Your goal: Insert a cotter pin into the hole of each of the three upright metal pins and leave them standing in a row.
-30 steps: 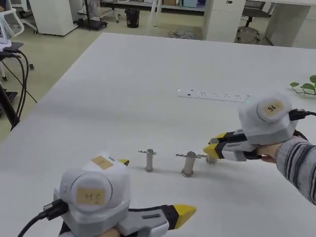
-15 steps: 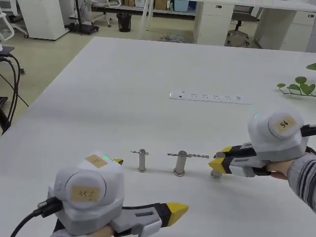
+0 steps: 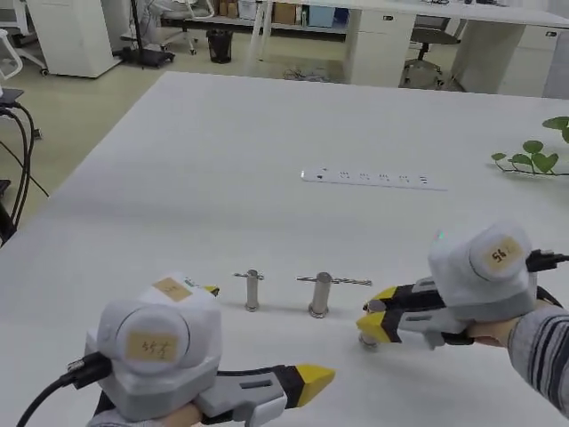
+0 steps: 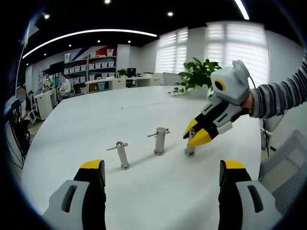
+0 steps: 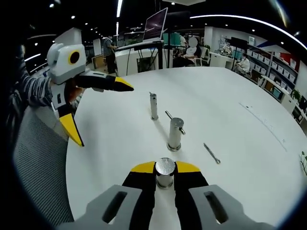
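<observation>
Two upright metal pins stand on the white table, the left pin (image 3: 252, 291) (image 4: 122, 154) (image 5: 153, 105) and the middle pin (image 3: 319, 294) (image 4: 159, 140) (image 5: 175, 133). Each has a thin cotter pin through its head. My right gripper (image 3: 369, 325) (image 4: 197, 135) (image 5: 165, 176) is shut on the third metal pin (image 3: 368, 339) (image 4: 190, 147) (image 5: 165, 172), upright, just right of the middle pin and nearer to me. A loose cotter pin (image 5: 211, 153) lies on the table beyond it. My left gripper (image 3: 265, 334) (image 4: 162, 167) (image 5: 98, 96) is open with nothing in it, in front of the left pin.
A white power strip (image 3: 372, 178) lies across the middle of the table. A green plant (image 3: 532, 156) sits at the right edge. Desks, chairs and shelves stand beyond the table. Bare tabletop (image 3: 222, 160) spreads around the pins.
My right gripper has drawn the third pin toward me and slightly left, from behind the row's line to in front of it. The left gripper has stayed put. The camera has shifted.
</observation>
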`<control>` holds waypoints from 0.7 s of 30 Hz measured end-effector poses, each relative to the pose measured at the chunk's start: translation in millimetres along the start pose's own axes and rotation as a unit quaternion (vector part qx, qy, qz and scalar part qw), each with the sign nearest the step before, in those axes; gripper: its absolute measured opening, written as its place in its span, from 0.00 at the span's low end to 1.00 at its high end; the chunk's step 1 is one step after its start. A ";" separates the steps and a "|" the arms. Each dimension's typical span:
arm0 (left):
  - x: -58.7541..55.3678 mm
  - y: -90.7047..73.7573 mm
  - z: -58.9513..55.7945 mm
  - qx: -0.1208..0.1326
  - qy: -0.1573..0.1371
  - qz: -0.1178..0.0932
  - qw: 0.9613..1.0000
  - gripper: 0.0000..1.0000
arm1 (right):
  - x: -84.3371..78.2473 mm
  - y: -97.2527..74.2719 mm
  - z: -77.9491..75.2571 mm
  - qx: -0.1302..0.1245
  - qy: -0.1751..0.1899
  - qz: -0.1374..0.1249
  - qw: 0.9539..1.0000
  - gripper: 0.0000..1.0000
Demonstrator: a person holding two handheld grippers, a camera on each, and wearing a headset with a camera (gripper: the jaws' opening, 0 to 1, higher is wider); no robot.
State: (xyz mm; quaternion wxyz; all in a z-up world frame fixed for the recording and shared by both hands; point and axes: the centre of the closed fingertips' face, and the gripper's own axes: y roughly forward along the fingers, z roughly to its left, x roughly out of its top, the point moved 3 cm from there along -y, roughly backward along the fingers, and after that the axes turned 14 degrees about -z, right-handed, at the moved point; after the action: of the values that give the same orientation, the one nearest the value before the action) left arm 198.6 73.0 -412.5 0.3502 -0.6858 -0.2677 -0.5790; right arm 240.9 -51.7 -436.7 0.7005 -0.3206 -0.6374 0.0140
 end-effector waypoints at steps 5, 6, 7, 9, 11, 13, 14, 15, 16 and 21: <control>-0.2 -0.5 0.3 0.000 0.002 0.000 1.000 0.98 | 3.3 9.4 10.4 0.007 0.008 -0.006 1.000 0.09; -0.3 -0.7 0.3 0.000 0.002 0.001 1.000 0.98 | 4.0 10.9 11.6 0.006 0.008 -0.007 1.000 0.09; -0.4 -0.9 0.3 0.000 0.001 0.001 1.000 0.98 | 4.9 13.0 13.2 0.004 0.008 -0.008 1.000 0.09; -0.2 -1.0 0.7 0.001 0.001 0.001 1.000 0.98 | 6.8 15.6 14.5 -0.002 0.010 -0.011 1.000 0.09; -0.2 -1.2 1.0 0.001 0.000 0.001 1.000 0.98 | 8.5 18.4 15.4 -0.010 0.015 -0.014 1.000 0.09; -0.3 -1.2 1.1 0.001 0.001 0.001 1.000 0.98 | 9.5 20.6 17.5 -0.015 0.016 -0.017 1.000 0.09; -0.1 -1.1 0.9 0.001 0.001 0.001 1.000 0.98 | 9.8 22.0 18.8 -0.019 0.017 -0.017 1.000 0.09; 0.0 -1.0 0.8 0.000 0.001 0.000 1.000 0.98 | 9.6 23.0 19.6 -0.020 0.016 -0.017 1.000 0.09; 0.1 -0.8 0.8 0.000 0.001 0.000 1.000 0.98 | 9.6 23.9 20.1 -0.022 0.015 -0.018 0.999 0.09; 0.5 -1.1 1.2 0.001 0.001 -0.001 1.000 0.98 | 9.6 26.9 22.3 -0.038 0.026 -0.024 0.999 0.09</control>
State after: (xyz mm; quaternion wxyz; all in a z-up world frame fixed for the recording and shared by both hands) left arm 198.5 74.6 -411.9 0.3508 -0.6850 -0.2685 -0.5794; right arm 233.0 -16.6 -441.2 0.7042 -0.3316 -0.6268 -0.0351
